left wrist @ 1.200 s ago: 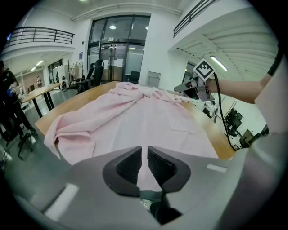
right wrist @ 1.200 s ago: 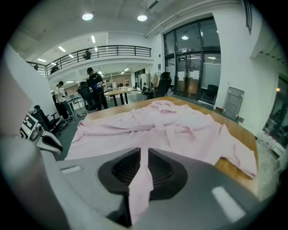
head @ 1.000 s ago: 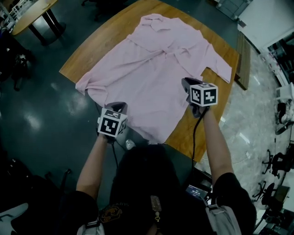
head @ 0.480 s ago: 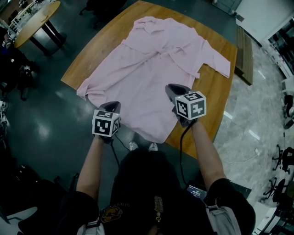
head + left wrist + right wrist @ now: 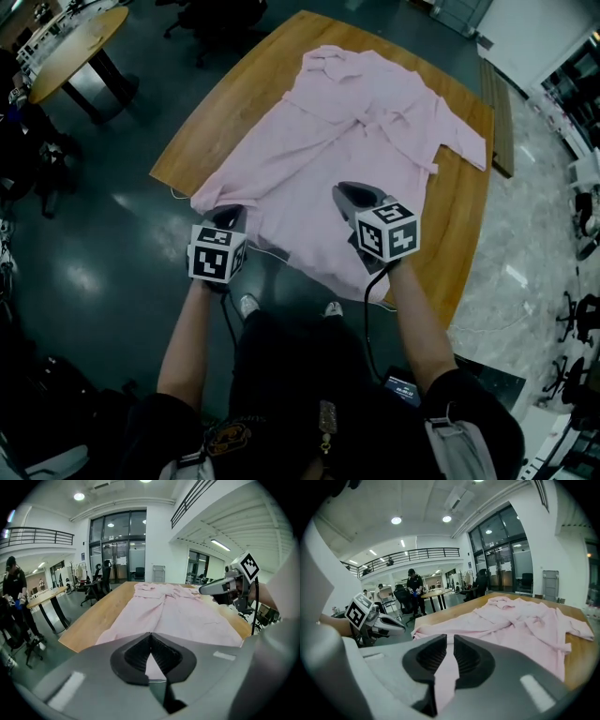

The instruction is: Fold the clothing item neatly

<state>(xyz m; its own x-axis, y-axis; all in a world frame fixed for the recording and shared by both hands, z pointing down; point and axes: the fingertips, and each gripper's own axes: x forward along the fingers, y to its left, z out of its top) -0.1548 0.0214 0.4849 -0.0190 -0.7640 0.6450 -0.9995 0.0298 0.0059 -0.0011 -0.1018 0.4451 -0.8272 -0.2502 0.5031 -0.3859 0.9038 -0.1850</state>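
Note:
A pink long-sleeved shirt [image 5: 356, 122] lies spread on the wooden table [image 5: 234, 103], collar at the far end and hem hanging over the near edge. My left gripper [image 5: 228, 217] is shut on the hem's left corner; pink cloth shows between its jaws [image 5: 151, 639]. My right gripper [image 5: 349, 195] is shut on the hem further right, above the shirt's lower part, with a strip of cloth pinched between its pads [image 5: 449, 644]. Each gripper view shows the other gripper: the right gripper [image 5: 211, 588] and the left gripper [image 5: 398, 629].
A round wooden table [image 5: 70, 42] stands at the far left with dark office chairs near it. A person [image 5: 14, 592] stands beside it. A low bench [image 5: 502, 103] lies along the table's right side. The person's feet are at the table's near edge.
The right gripper has moved left from the shirt's right edge to above its lower part. The left gripper has shifted slightly with the hem's left corner, which now sits further onto the table.

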